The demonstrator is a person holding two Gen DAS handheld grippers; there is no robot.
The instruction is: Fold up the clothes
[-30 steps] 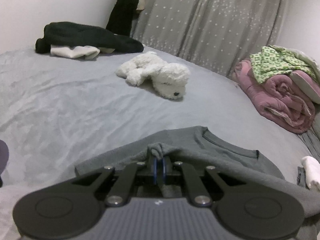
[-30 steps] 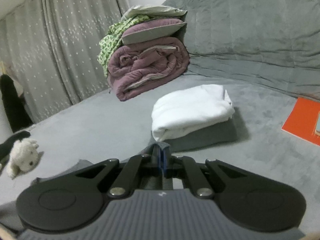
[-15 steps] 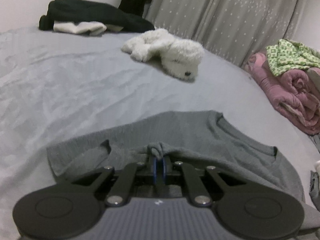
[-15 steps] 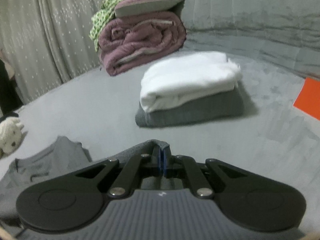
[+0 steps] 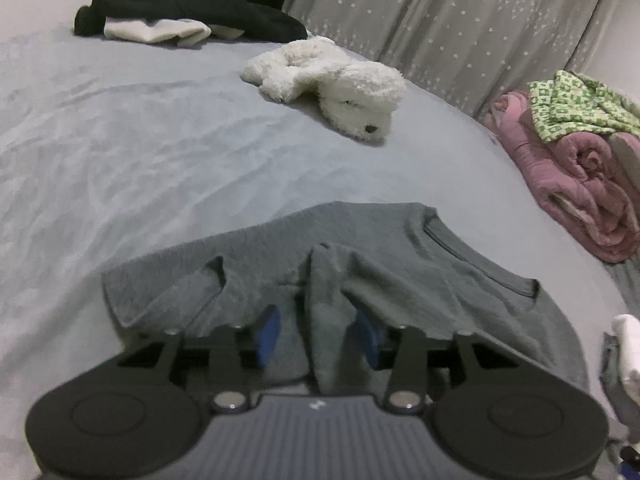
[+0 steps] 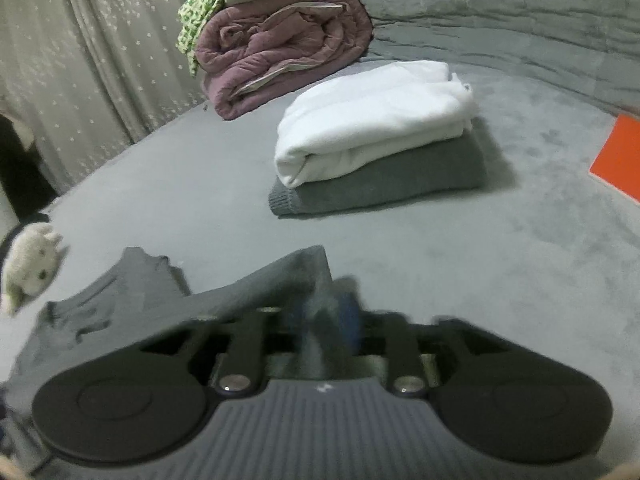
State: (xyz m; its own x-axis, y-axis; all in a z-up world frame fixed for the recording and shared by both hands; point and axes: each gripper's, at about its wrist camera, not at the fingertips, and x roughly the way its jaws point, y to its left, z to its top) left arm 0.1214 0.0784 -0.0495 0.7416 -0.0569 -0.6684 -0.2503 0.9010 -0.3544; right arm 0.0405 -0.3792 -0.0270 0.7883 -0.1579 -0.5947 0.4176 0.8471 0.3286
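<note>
Left gripper (image 5: 316, 334): jaws just opened, blue pads apart, ridge of the grey knit sweater (image 5: 400, 248) standing loose between them, not pinched. Right gripper (image 6: 326, 320): blurred, jaws also just opened, peak of the same cloth between the pads, apparently released. Sweater lying on the grey bed (image 5: 140, 140) right ahead of both grippers, hem edge brought up toward the collar, so one fold looks laid down; sleeve side at left bunched, probably more folds and smoothing to go. Further out, near the headboard edge: folded white garment (image 6: 372, 120) stacked on folded dark grey garment (image 6: 384, 184), done. Black clothing heap (image 5: 188, 16) at far edge unfolded, likely pending.
</note>
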